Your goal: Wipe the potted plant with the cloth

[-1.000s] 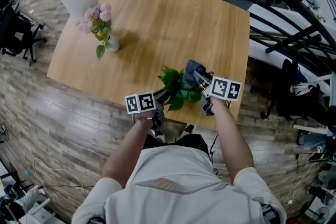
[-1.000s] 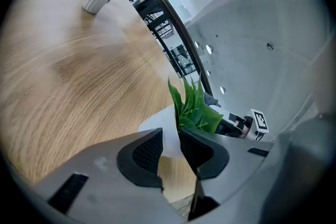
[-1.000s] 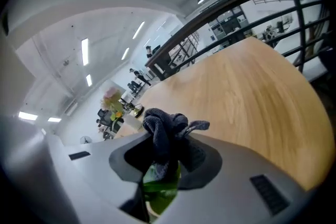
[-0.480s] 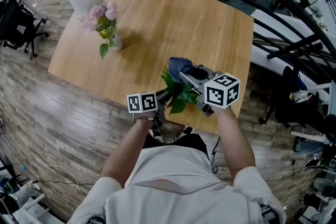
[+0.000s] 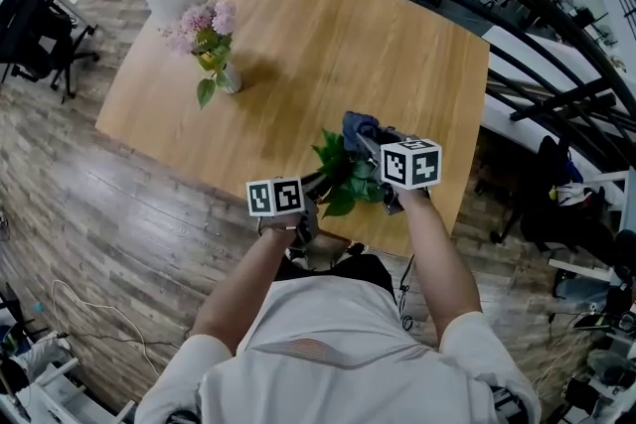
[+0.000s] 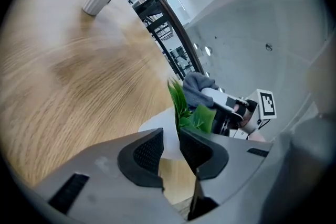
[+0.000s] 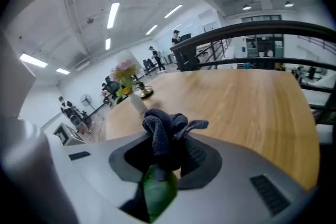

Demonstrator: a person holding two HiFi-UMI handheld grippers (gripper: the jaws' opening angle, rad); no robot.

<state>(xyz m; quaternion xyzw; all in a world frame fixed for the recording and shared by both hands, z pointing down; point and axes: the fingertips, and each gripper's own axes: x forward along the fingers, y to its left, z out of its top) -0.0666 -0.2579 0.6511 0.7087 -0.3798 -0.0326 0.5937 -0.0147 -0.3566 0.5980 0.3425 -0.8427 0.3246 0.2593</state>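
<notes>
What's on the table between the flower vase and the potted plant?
Nothing; only bare tabletop separates the flower vase from the potted plant, as the head view shows.

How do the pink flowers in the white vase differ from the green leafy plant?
The pink flowers stand at the wooden table's far corner; the green leafy plant is at its near edge. The flowers bloom pink; the plant shows only leaves. The flowers' vase is narrow; the plant's pot is wider. Both containers are white.
</notes>
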